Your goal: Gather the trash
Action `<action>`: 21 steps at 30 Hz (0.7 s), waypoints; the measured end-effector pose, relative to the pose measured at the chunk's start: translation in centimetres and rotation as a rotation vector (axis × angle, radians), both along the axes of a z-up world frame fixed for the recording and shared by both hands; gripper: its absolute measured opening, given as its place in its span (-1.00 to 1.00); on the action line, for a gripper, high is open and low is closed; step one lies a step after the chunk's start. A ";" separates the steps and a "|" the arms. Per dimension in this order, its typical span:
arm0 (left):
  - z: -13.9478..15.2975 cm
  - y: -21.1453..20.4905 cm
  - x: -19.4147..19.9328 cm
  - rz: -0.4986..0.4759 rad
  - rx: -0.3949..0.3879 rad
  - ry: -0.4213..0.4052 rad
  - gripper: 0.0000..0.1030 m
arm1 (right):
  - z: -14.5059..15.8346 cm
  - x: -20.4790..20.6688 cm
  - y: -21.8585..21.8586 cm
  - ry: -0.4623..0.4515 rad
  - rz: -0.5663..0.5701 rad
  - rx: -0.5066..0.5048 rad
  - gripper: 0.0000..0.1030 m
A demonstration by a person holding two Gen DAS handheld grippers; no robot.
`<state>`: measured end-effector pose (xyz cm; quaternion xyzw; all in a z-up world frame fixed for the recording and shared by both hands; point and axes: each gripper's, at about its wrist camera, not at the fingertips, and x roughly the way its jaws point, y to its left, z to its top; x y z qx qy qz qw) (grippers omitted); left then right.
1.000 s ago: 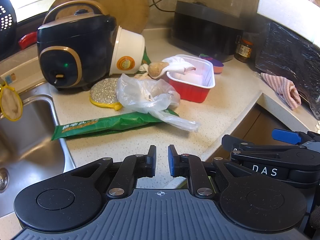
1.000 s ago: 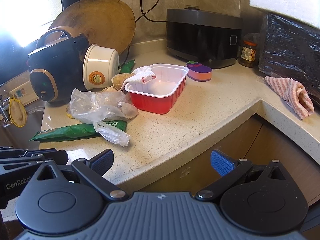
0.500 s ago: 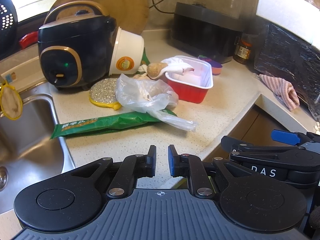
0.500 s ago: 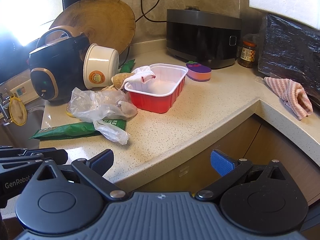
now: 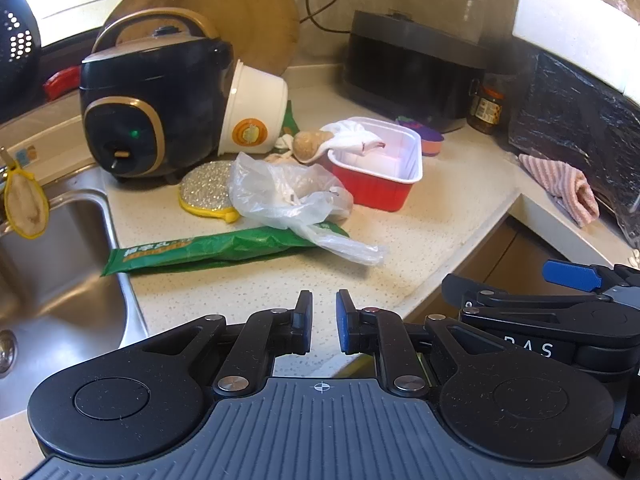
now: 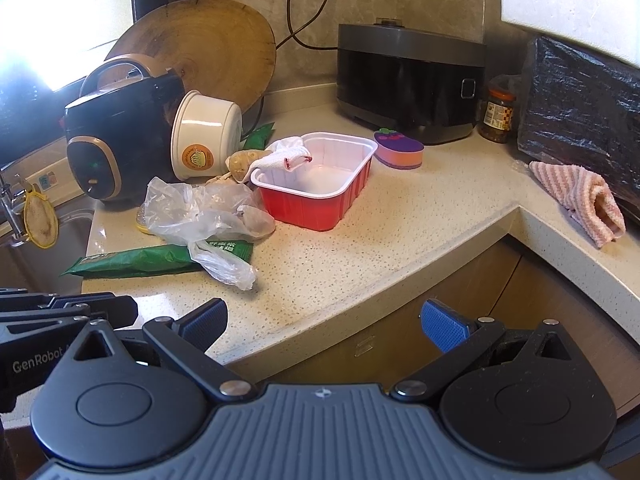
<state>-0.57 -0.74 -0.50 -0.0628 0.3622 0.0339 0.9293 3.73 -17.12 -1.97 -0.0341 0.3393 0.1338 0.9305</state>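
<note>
Trash lies on the speckled counter: a crumpled clear plastic bag (image 5: 288, 196) (image 6: 200, 212) on a long green wrapper (image 5: 208, 248) (image 6: 136, 260), a red food tray (image 5: 380, 176) (image 6: 320, 196) with a white tissue (image 5: 352, 140) (image 6: 286, 156) on its rim, and a white paper bowl (image 5: 252, 116) (image 6: 204, 140) on its side. My left gripper (image 5: 323, 316) is nearly shut and empty, short of the counter's front edge. My right gripper (image 6: 324, 320) is open and empty, off the counter edge.
A black rice cooker (image 5: 148, 112), round wooden board (image 5: 240, 16) and black appliance (image 6: 408, 80) stand at the back. A sink (image 5: 48, 272) is at left. A scouring pad (image 5: 204, 188), sponge (image 6: 400, 148), jar (image 6: 498, 114) and striped cloth (image 6: 580, 196) also sit on the counter.
Both views have shifted very slightly; the grippers have barely moved and their jaws are unchanged.
</note>
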 end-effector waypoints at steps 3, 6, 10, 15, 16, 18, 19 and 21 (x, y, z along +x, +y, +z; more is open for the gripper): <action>0.1 -0.3 0.0 0.006 0.004 -0.007 -0.68 | 0.1 0.1 -0.3 -0.004 0.006 0.001 1.00; 0.2 -0.8 0.0 0.015 0.010 -0.011 -0.68 | 0.2 0.2 -0.7 -0.007 0.014 0.005 1.00; 0.2 -1.4 0.0 0.027 0.019 -0.014 -0.68 | 0.1 0.6 -1.2 -0.007 0.028 0.011 1.00; 0.0 -0.9 0.3 0.009 -0.039 -0.058 -0.68 | -0.1 1.3 -1.8 -0.031 0.058 0.052 1.00; -0.1 -0.5 0.4 -0.006 -0.080 -0.069 -0.68 | -0.2 1.6 -1.9 -0.046 0.060 0.063 1.00; -0.3 0.8 1.4 -0.027 -0.170 -0.063 -0.68 | -0.4 2.1 -2.0 -0.066 0.042 0.076 1.00; -0.3 1.2 1.9 -0.031 -0.202 -0.055 -0.68 | -0.4 2.3 -2.1 -0.072 0.037 0.093 1.00; -0.1 2.1 3.2 -0.021 -0.215 -0.061 -0.68 | -0.7 2.8 -2.4 -0.068 0.044 0.139 1.00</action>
